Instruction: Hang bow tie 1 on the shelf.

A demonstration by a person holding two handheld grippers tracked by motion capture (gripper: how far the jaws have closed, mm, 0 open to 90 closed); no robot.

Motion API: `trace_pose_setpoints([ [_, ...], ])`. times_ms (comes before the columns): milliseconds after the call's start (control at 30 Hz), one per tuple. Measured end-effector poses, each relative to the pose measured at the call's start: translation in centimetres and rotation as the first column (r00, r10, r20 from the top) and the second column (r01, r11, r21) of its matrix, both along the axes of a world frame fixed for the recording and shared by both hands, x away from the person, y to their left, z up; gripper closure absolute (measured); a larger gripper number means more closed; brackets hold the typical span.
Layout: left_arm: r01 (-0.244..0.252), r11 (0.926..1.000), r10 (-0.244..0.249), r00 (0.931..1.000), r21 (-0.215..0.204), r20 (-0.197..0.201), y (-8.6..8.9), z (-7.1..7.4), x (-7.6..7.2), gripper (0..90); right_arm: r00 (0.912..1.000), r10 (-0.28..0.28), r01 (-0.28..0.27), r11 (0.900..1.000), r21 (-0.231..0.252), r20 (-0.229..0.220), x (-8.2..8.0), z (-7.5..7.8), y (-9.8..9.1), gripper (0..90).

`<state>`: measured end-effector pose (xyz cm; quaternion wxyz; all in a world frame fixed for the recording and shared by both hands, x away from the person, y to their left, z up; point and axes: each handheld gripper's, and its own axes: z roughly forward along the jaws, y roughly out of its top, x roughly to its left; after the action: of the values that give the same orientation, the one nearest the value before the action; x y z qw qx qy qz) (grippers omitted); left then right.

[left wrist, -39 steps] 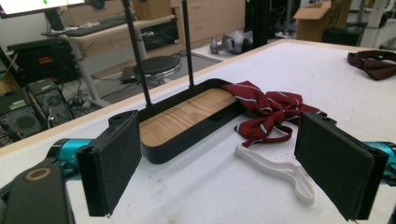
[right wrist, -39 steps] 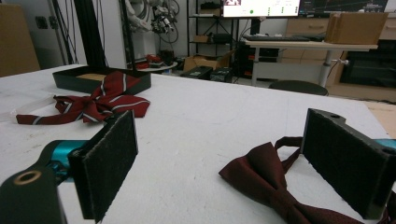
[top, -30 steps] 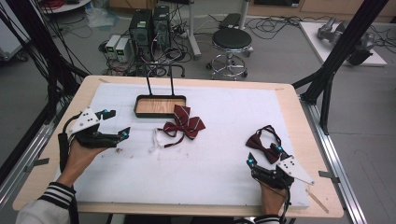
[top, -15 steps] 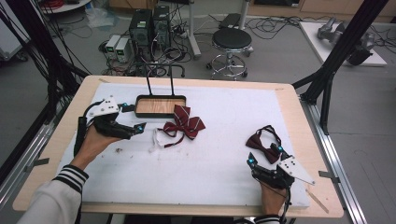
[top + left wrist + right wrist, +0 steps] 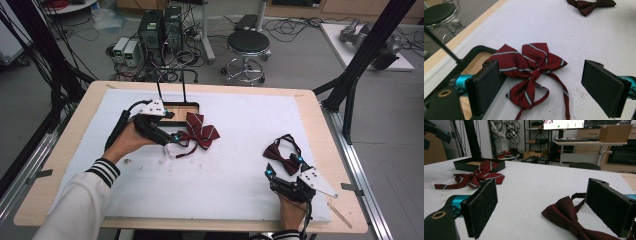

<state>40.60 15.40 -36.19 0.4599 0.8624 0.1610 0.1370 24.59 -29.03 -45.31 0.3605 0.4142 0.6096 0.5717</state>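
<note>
White foam mat (image 5: 240, 180) on table. Left gripper (image 5: 172, 136), jaws spread wide, is closing in on striped bow tie (image 5: 531, 72) beside tray (image 5: 187, 106). Step: approach. Next: lower over knot, clamp. Right gripper (image 5: 282, 167) released, idle by plain bow tie (image 5: 282, 155).

A dark red fabric bow tie with thin white stripes (image 5: 531, 72) lies flat and spread on the white padded table surface, its loops fanned upward and two narrow tails trailing down, one loop touching the black tray's rim.
</note>
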Motion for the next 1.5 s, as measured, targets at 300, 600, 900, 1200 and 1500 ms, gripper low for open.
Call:
trace_pose_setpoints([
  [300, 0.038, 0.9957, -0.036, 0.9991, 0.085, -0.024, -2.2, -0.9, 1.3, 15.6, 0.9999, -0.004, 0.004, 1.0, -0.001, 0.009, -0.1, 0.0, 0.0, 9.9],
  [600, 0.048, 0.9851, -0.038, 0.9974, 0.165, -0.061, -3.3, -1.5, 3.0, 15.6, 0.9999, -0.008, 0.008, 0.9999, 0.007, 0.009, -0.1, 0.0, -0.1, 10.0],
  [900, 0.086, 0.9568, -0.066, 0.9946, 0.278, -0.08, -5.6, -1.1, 4.1, 19.1, 1.0, -0.008, 0.008, 0.9998, 0.018, 0.004, -0.1, 0.0, -0.1, 10.0],
  [1200, 0.116, 0.9221, -0.086, 0.9916, 0.369, -0.097, -7.3, -1.7, 4.6, 19.6, 1.0, -0.007, 0.007, 0.9994, 0.035, 0.005, -0.1, -0.1, -0.2, 10.0],
  [1500, 0.134, 0.8922, -0.086, 0.9878, 0.431, -0.13, -7.7, -2.8, 5.1, 25.2, 0.9998, -0.008, 0.007, 0.9989, 0.045, 0.019, -0.2, -0.1, -0.4, 10.0],
])
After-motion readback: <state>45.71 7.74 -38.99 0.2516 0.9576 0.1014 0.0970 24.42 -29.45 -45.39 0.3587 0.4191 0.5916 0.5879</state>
